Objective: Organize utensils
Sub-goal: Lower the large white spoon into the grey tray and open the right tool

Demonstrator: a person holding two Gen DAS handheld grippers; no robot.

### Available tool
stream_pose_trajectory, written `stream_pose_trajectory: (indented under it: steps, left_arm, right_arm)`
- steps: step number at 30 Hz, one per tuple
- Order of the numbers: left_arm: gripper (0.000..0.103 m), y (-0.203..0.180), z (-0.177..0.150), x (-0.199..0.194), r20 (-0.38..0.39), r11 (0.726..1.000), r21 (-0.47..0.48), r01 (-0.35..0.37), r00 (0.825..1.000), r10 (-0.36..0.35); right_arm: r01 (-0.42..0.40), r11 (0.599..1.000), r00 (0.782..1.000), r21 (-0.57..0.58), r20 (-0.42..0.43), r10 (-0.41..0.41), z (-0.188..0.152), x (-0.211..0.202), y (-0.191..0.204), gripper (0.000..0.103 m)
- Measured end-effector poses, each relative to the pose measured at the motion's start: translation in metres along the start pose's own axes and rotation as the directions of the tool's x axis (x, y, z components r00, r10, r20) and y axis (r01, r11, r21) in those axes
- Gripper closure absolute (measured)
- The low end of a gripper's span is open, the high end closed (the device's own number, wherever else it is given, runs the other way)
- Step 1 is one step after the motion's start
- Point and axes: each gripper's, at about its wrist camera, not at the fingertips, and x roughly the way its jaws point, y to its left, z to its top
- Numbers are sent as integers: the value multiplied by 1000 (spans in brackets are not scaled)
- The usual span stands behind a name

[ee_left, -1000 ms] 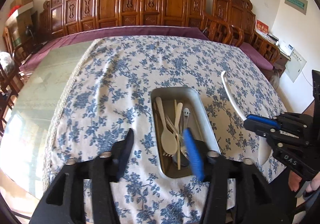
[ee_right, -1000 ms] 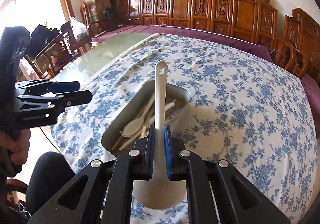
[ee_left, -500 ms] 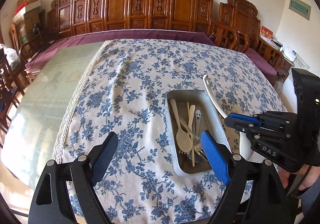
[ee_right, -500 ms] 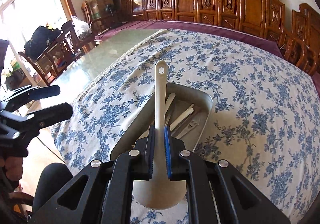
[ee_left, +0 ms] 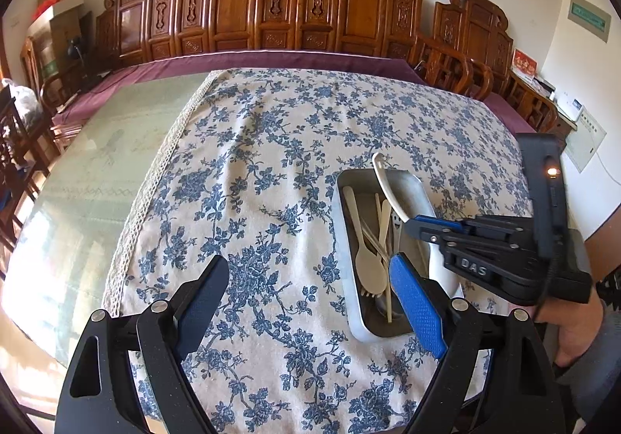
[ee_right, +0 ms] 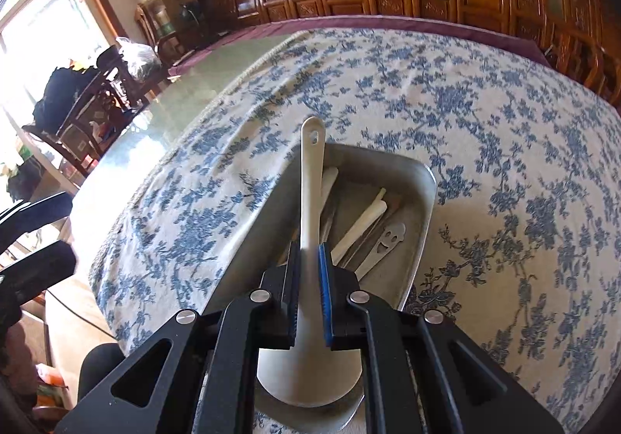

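Note:
A metal tray [ee_left: 343, 228] [ee_right: 421, 236] lies on the floral tablecloth with several pale spoons, a fork and chopsticks [ee_left: 368, 255] in it. My right gripper [ee_right: 309, 253] [ee_left: 413, 222] is shut on the handle of a large white rice spoon [ee_right: 311, 178] [ee_left: 388, 182]. It holds the spoon over the tray, handle end pointing away and the wide scoop beneath the jaws. My left gripper [ee_left: 310, 286] stands open over the cloth just left of the tray's near end, with nothing between its fingers.
The blue-flowered cloth [ee_left: 271, 162] covers the right part of a glass-topped table [ee_left: 97, 170]. Carved wooden chairs [ee_left: 271, 7] line the far side. More chairs and bags [ee_right: 77, 92] stand by the window at the left. A person's hand [ee_left: 574, 333] holds the right gripper.
The left gripper's jaws spread wide and it drew back to the left of the tray. The right gripper came down and in with the white spoon, now over the tray.

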Motion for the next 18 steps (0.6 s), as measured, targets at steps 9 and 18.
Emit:
stream_pose_trajectory:
  steps: [9, 18]
  left_arm:
    - [22, 0, 0, 8, -15, 1000, -1, 5, 1000, -5]
    - [22, -3, -1, 9, -18, 1000, 3, 7, 1000, -7]
  right_arm:
    - [58, 998, 996, 16, -70, -57, -5, 34, -17, 92]
    - [62, 998, 996, 5, -65, -62, -10, 30, -16, 92]
